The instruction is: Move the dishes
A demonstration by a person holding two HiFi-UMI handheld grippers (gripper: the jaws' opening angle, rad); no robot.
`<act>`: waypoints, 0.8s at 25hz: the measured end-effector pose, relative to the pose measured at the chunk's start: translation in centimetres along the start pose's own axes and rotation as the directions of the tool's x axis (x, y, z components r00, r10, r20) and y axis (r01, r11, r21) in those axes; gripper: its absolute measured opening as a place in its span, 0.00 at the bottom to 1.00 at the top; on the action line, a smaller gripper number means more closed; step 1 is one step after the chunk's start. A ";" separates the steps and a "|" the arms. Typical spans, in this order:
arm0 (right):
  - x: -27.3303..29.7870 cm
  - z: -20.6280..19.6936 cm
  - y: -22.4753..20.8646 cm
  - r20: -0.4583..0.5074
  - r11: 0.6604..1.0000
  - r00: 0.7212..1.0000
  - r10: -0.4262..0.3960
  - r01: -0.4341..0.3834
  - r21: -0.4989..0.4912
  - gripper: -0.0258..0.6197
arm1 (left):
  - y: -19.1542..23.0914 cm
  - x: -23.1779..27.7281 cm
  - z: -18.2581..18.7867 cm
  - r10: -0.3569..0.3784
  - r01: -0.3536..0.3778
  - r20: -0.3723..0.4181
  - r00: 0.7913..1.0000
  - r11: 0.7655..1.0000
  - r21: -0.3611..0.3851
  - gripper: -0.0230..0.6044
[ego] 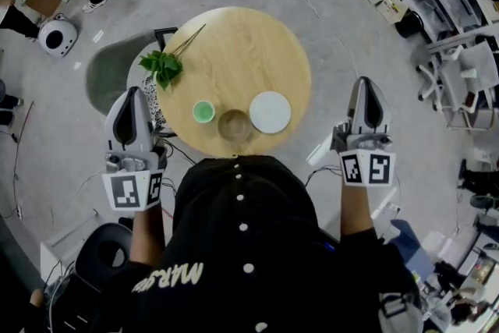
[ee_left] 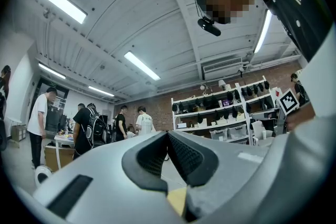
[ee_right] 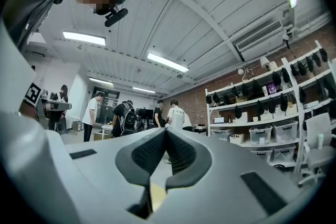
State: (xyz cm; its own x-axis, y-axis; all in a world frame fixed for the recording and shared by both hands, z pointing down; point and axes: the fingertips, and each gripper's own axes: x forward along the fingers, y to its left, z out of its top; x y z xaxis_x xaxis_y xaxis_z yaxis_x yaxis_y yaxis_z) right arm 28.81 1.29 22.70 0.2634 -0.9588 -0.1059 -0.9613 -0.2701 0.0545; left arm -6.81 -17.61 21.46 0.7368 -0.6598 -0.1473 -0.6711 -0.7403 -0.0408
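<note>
Person's black shirt (ego: 242,246) nearest. Left gripper (ego: 132,93), right gripper (ego: 366,82): fingers pressed together, holding nothing, off bench (ego: 242,43) edges. Between both fingers, on bench: green cup (ego: 203,111), glass bowl (ego: 235,125), white plate (ego: 270,111). Leafy sprig (ego: 162,67) beyond left fingers.

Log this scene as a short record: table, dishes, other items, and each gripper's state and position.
table: round wooden table
dishes: small green bowl, brownish bowl, white plate, in a row along the near edge, left to right
other: leafy green sprig on the table's left part
left hand-held gripper: jaws together, empty, beside the table's left edge
right hand-held gripper: jaws together, empty, off to the table's right
progress: no dish gripped
</note>
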 end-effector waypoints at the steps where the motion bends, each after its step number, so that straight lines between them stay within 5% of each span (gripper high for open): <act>1: 0.0 -0.1 0.1 -0.002 1.000 1.000 -0.001 0.001 0.003 0.04 | 0.0 0.0 0.0 -0.001 0.001 0.001 1.000 1.000 0.000 0.04; 20: 0.8 -0.3 2.3 -0.001 0.999 0.999 0.044 -0.044 0.011 0.04 | -0.5 -0.4 -0.1 -0.001 0.002 0.004 1.000 1.000 -0.012 0.04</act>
State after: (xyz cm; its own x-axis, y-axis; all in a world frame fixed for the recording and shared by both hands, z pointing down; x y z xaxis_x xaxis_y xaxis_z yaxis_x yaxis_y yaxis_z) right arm 26.86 -0.09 23.00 0.2212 -0.9698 -0.1027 -0.9727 -0.2270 0.0480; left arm -6.79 -16.98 21.64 0.7375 -0.6582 -0.1516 -0.6689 -0.7428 -0.0292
